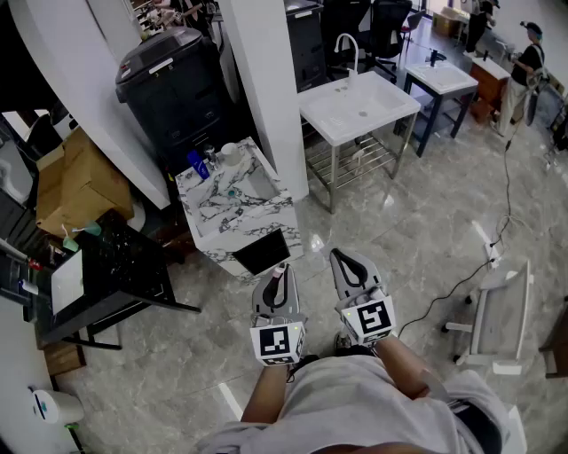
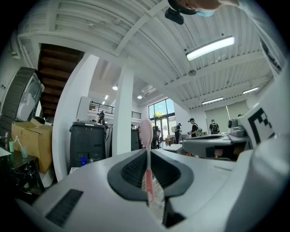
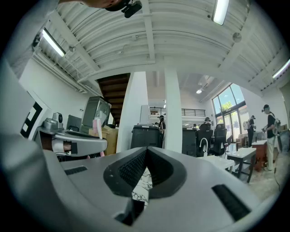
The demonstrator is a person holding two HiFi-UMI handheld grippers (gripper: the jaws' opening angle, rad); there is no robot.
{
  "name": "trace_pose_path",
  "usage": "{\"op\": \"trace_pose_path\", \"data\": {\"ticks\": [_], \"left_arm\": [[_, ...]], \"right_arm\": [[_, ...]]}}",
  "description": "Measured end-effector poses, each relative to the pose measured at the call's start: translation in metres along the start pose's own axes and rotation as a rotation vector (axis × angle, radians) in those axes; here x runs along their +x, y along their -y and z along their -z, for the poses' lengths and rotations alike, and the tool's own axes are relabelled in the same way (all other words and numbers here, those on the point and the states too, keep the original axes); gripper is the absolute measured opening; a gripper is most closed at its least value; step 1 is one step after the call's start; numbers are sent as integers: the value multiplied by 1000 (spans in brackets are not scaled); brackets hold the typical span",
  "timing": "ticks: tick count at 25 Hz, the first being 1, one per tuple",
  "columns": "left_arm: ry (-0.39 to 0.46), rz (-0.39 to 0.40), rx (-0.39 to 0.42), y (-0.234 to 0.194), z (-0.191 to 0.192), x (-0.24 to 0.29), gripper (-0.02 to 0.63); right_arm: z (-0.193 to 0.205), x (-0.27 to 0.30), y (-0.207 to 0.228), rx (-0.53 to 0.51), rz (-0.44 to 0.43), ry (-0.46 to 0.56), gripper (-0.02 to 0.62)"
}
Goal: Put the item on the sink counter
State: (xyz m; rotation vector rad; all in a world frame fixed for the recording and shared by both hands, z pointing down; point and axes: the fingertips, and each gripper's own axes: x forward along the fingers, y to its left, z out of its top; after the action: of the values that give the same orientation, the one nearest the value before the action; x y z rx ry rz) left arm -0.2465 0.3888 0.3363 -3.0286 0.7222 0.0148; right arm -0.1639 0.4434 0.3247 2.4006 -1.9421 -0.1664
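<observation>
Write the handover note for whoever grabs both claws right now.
Left claw: shut on the pink toothbrush, gripped by the handle with the head sticking out past the tips.
Right claw: shut, nothing in it.
Marble sink counter: ahead and a little to the left, clear of both claws.
Done: the toothbrush is in hand.
Left: step up to the counter, lay the toothbrush on its flat marble top beside the basin, and open the left claw.

an open office-like test hall — marbled sink unit (image 1: 235, 199) and white sink table (image 1: 355, 106) standing free on stone floor (image 1: 399, 239), white columns (image 1: 262, 80), office chairs (image 1: 386, 27), strip lights (image 2: 210, 47).
</observation>
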Motion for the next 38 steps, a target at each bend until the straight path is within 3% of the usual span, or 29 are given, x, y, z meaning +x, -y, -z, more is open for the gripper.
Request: {"op": "trace_pose_path", "data": {"ticks": [13,18,26,38], "left_arm": [[-24,-14,10,20,-1,24,32],[-31,-33,-3,34,5,38,32],[-28,-46,1,58,14,59,32],[-57,-57,5,49,28,84,32]], "right_arm": [[8,-1,25,46,-21,25,5],[11,-7,42,81,-81,53,5],[24,-9,78,93,-101,58,5],[45,2,92,99,-101,44,5]]}}
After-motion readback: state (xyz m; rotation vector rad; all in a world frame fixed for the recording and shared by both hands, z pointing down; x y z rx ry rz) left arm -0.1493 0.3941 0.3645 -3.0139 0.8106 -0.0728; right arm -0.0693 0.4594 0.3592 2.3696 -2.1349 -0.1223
